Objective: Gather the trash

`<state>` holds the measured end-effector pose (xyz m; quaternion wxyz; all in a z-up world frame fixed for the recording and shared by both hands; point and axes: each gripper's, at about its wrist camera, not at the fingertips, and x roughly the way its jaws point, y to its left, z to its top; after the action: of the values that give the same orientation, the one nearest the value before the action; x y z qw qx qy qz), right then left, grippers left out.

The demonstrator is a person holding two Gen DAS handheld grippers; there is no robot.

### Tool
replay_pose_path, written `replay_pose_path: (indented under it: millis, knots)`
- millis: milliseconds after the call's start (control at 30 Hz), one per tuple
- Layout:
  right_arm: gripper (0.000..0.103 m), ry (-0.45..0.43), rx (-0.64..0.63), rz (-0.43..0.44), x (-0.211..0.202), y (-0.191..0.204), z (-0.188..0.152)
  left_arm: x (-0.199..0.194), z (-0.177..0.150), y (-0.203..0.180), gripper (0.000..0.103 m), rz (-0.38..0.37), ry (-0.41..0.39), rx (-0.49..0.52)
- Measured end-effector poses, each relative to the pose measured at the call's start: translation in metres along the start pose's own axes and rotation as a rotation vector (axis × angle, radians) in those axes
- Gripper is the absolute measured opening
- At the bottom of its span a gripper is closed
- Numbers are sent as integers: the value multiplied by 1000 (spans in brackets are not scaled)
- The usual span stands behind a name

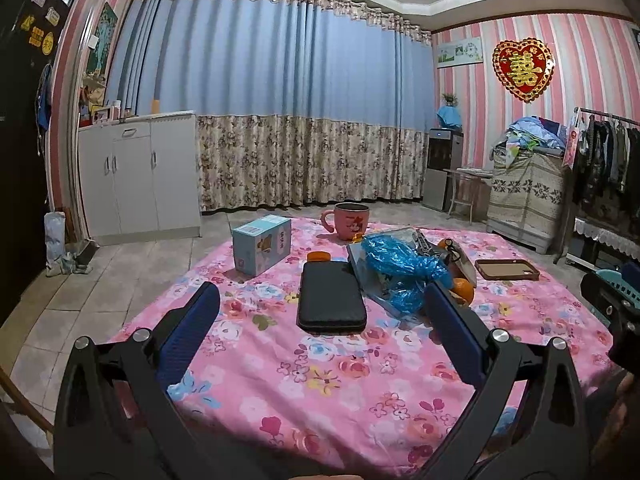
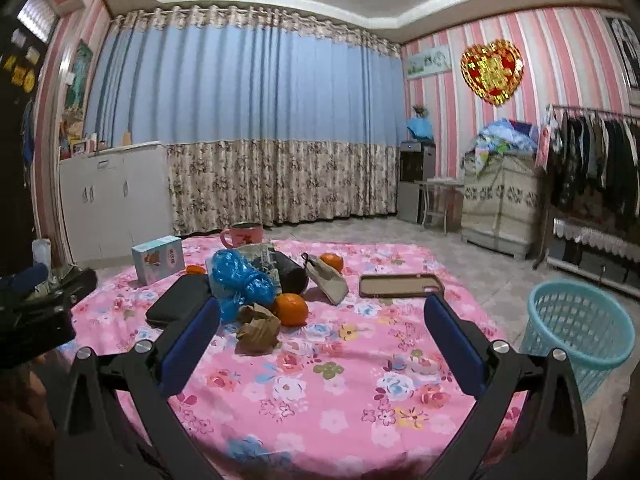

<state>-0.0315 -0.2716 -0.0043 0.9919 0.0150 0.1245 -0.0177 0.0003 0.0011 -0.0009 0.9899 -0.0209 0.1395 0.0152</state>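
A crumpled blue plastic bag (image 1: 400,270) (image 2: 240,280) lies mid-table on the pink floral cloth (image 1: 320,380). A crumpled brown paper wad (image 2: 258,328) lies in front of it, beside an orange (image 2: 291,309). A turquoise mesh waste basket (image 2: 580,328) stands on the floor right of the table. My left gripper (image 1: 320,304) is open and empty, hovering over the table before a black case (image 1: 331,295). My right gripper (image 2: 320,316) is open and empty, its left finger close to the paper wad.
On the table are a light blue box (image 1: 262,249) (image 2: 158,260), a pink mug (image 1: 352,220) (image 2: 242,236), a brown phone case (image 1: 506,269) (image 2: 400,285), more oranges and a beige pouch (image 2: 328,278). A white cabinet (image 1: 140,176) stands left; a clothes rack (image 2: 592,160) right.
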Motion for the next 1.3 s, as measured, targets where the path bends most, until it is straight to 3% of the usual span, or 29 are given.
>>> replay_pose_path:
  millis: [367,767,1000,1300]
  knots:
    - [99,0,90,-8,0,-22,2,1,-1,-8,98,3,11,30]
    - [99,24,12,-23,8,-7,-1,-1,-2,-9,98,9,13,19]
    - [99,25,27,-26,8,-7,-2,-2,-4,-16,98,20,9,55]
    - [99,26,47,-20,9,-13,-2,2,-2,-9,98,29,27,18]
